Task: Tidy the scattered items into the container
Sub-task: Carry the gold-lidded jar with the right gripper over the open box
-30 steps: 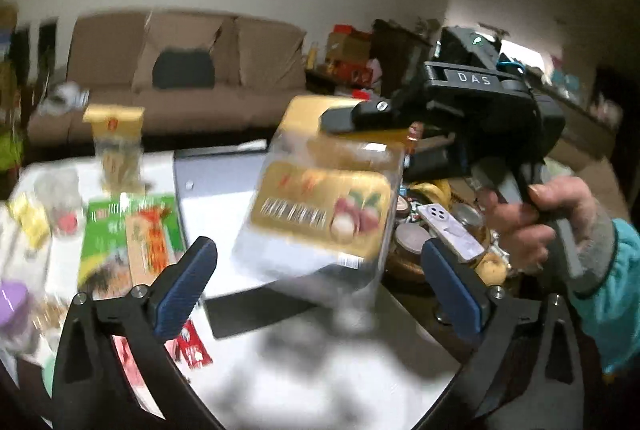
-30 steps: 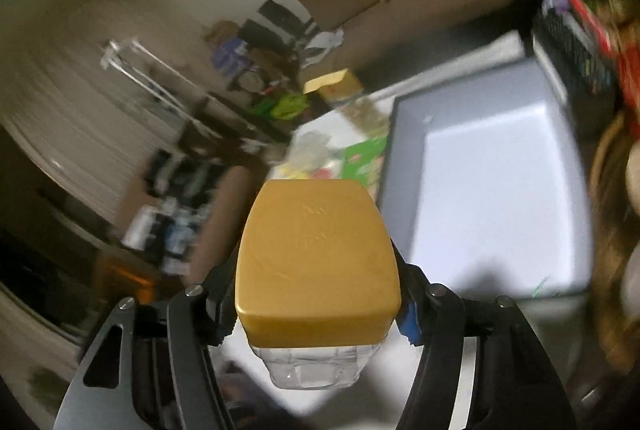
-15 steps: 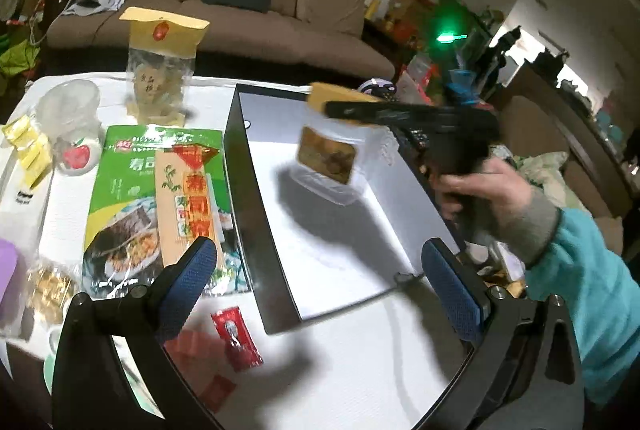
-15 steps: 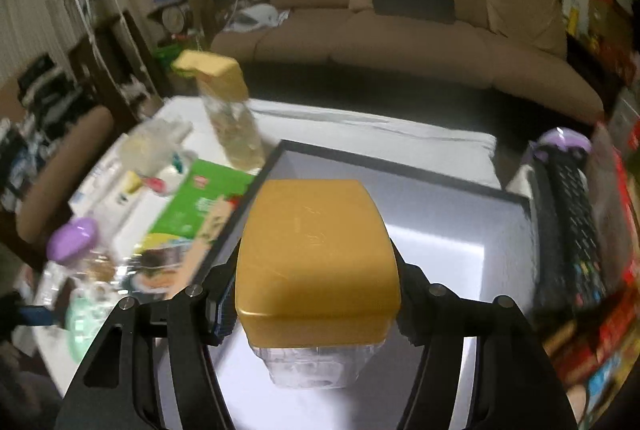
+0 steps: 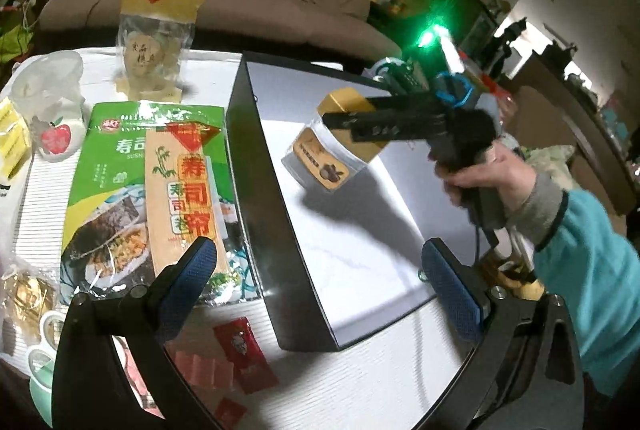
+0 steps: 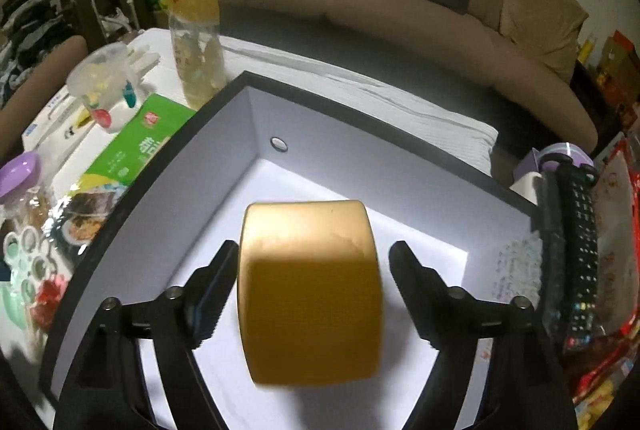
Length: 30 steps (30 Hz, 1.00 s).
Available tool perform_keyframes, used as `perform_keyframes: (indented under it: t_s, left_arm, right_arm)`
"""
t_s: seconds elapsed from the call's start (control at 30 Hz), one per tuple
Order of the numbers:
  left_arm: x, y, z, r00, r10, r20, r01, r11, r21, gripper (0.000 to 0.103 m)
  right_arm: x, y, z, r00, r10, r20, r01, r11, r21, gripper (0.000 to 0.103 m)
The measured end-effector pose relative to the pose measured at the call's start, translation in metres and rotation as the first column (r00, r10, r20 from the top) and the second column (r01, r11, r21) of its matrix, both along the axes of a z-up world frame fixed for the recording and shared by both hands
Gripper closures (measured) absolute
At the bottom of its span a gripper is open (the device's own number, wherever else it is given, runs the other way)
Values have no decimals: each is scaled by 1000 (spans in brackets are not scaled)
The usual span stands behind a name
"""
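My right gripper [image 6: 310,280] hangs over the container [image 6: 256,118], a dark-walled box with a pale inside, and its jaws are opening: the gold-lidded jar [image 6: 310,286] sits between them, a clear gap showing on the right side, while on the left the pad looks just beside the lid (touching or not, I cannot tell). From my left camera the jar [image 5: 334,150] is tilted above the box floor, its clear body and brown label toward the container's left wall [image 5: 260,190], with the right gripper [image 5: 340,122] alongside its lid and my right hand [image 5: 488,170] on the handle. My left gripper [image 5: 320,278] is spread wide with nothing between its blue pads, pointed down at the table near the box's front corner. Left of the box lie the green sushi seaweed pack [image 5: 120,166], the bamboo mat pack [image 5: 184,190] on top of it, and red sachets [image 5: 244,354] in front.
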<state>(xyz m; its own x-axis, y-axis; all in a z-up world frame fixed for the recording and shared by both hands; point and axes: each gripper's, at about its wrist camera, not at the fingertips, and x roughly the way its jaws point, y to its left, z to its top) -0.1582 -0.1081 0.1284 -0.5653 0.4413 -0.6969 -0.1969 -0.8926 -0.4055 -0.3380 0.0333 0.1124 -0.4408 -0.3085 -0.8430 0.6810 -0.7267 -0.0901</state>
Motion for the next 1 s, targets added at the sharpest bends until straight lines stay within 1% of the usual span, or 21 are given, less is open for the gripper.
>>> perform_keyframes:
  t_s: [0.1,0.17,0.2,0.27,0.33,0.4,0.5,0.53,0.63,0.73,0.83,0.87,0.9,1.0]
  left_arm:
    - [1,5,-1,1000,-9,6,9,1000,-8,0]
    - [2,6,1,1000,-8,7,8,1000,-6,0]
    - [2,6,2,1000,-7,7,8,1000,-5,0]
    - [3,7,4,1000,-8,0,8,1000,-9,0]
    - [4,6,7,1000,-8,-9,7,1000,-16,0]
    - [5,4,9,1000,-5,-21,5,1000,-18,0]
    - [2,-1,9,1000,4,-26,-4,1000,-2,0]
    - [1,-2,8,1000,5,-24,-5,1000,3,0]
    - [-2,-5,8,1000,7,-27,-6,1000,5,0]
    - [-7,-9,7,999,16,-31,-15,999,31,0]
    - [-13,-9,5,999,17,-28,-16,998,56,0]
    - [-15,-7,4,1000,14,-28,-13,998,58,0]
    - [-17,-5,3,1000,10,-27,-8,998,59,0]
    - [-20,2,-2,1000,-8,-19,10,998,60,0]
  right_arm:
    - [1,0,1,1000,23,-2,-23,998,53,22]
    - [-3,-5,-5,1000,25,8,-25,994,109,25]
    - [-5,-7,-8,1000,24,19,-27,992,120,32]
    - [-9,-9,-8,999,24,26,-27,991,129,33]
    - [-13,-11,-8,999,43,10,-44,988,147,33]
    - [-17,-13,-8,998,62,-18,-59,988,140,33]
    - [-27,-18,-2,995,97,-33,-95,994,60,35]
    - [-29,-23,0,992,123,-41,-121,991,50,35]
    - [-35,-39,2,976,209,-56,-206,976,67,36]
    - [-45,-53,1,964,264,-28,-261,962,85,37]
    - [-47,-55,-4,959,284,-21,-278,949,152,36]
    - [-47,-52,-5,959,282,-30,-273,947,171,36]
    - [-47,-47,-5,961,274,-44,-261,946,192,33]
    - [-46,-31,-6,961,262,-90,-230,935,271,28]
